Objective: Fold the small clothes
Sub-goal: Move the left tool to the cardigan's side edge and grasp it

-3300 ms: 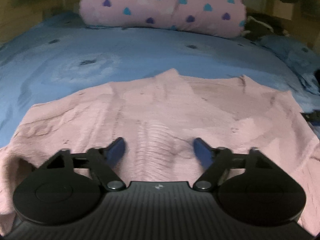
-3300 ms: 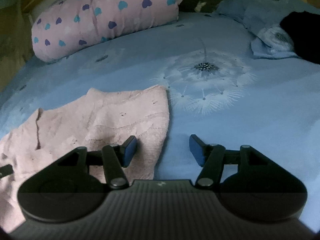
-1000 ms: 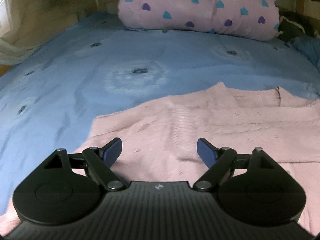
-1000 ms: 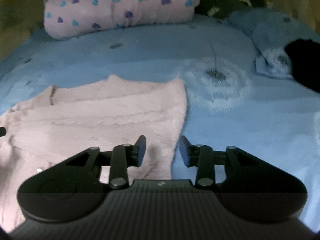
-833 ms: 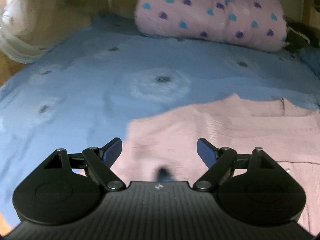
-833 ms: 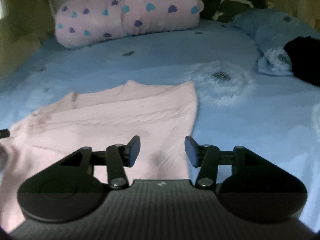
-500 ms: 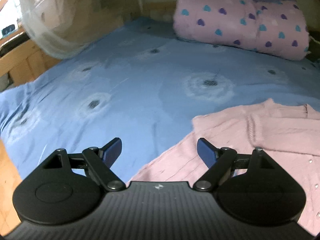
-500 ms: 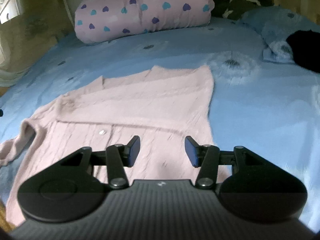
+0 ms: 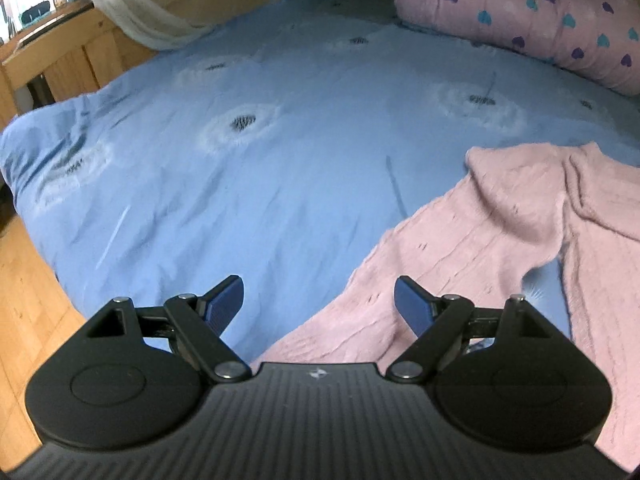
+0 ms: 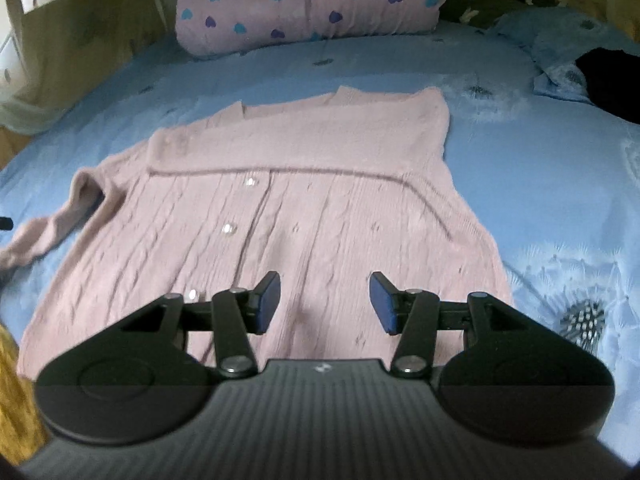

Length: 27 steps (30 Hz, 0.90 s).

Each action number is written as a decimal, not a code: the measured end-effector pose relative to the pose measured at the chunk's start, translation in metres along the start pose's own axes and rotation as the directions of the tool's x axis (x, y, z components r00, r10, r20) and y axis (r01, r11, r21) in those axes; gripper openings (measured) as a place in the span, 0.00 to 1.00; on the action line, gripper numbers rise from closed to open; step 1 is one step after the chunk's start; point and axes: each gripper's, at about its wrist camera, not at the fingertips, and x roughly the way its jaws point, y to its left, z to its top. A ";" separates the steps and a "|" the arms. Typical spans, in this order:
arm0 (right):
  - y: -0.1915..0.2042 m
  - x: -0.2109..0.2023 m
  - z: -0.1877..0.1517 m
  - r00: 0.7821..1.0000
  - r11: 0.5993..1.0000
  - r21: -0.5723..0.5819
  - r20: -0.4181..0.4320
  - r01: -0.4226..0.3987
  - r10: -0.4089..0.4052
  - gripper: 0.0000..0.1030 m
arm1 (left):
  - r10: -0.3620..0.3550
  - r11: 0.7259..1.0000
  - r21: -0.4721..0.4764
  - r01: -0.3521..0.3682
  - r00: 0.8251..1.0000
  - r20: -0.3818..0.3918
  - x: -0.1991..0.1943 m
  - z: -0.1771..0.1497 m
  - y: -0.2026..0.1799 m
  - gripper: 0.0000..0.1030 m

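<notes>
1. Grippers first: left gripper (image 9: 319, 298) is being held wide open with nothing between the blue pads; right gripper (image 10: 323, 302) is likewise being held open and empty. Nothing is being gripped by either.
2. Pink knit cardigan (image 10: 280, 216) is lying on the blue dandelion-print bedsheet (image 9: 260, 160), button side up, hem nearest the right wrist camera. Right gripper is hovering over the lower front panel, near the button placket (image 10: 240, 208).
3. One sleeve is being shown already laid across the chest as a horizontal band (image 10: 304, 140) in the right view. The other sleeve (image 9: 440, 248) is trailing outward over the sheet; the left gripper's inner pad is sitting just above it.
4. Handling, judged: fabric is looking soft, light and limp, cable-knit, so it is likely being prone to stretching and sagging if lifted from one point. No stiffness is being expected; folds will be holding only by weight and friction on the sheet.
5. Grasp advice: loose sleeve is best being pinched near the cuff end and carried across the chest. Hem corners are best being taken afterwards, one per gripper, for the bottom-up fold. Buttons should be avoided between the pads.
6. Farther back: heart-print pink rolled quilt (image 10: 308, 4) is lying at the head of the bed, well apart from the cardigan; a dark garment (image 10: 612, 80) is sitting at far right.
</notes>
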 end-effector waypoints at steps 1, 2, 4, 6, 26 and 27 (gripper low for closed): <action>0.002 0.001 -0.003 1.000 1.000 -0.007 -0.006 0.002 -0.002 0.50 | -0.006 1.000 -0.006 0.006 1.000 -0.004 0.002 -0.002 0.001 0.83; 0.004 0.002 -0.006 1.000 1.000 -0.014 -0.014 0.004 -0.004 0.50 | -0.015 1.000 -0.013 0.015 1.000 -0.006 0.004 -0.005 0.002 0.83; 0.006 0.006 -0.010 1.000 1.000 -0.018 -0.024 0.007 -0.007 0.50 | -0.039 0.999 -0.027 0.038 0.999 -0.010 0.009 -0.010 0.003 0.84; 0.009 0.010 -0.015 0.999 1.000 -0.016 -0.033 0.009 -0.010 0.50 | -0.057 0.998 -0.029 0.056 0.998 -0.016 0.014 -0.013 0.001 0.84; 0.015 0.023 -0.032 1.000 0.999 -0.046 0.012 0.020 -0.020 0.63 | -0.112 0.994 0.005 0.112 0.994 -0.011 0.050 -0.034 0.000 0.92; 0.015 0.022 -0.033 1.000 0.999 -0.049 0.015 0.020 -0.020 0.63 | -0.114 0.993 0.005 0.114 0.993 -0.015 0.051 -0.033 0.000 0.92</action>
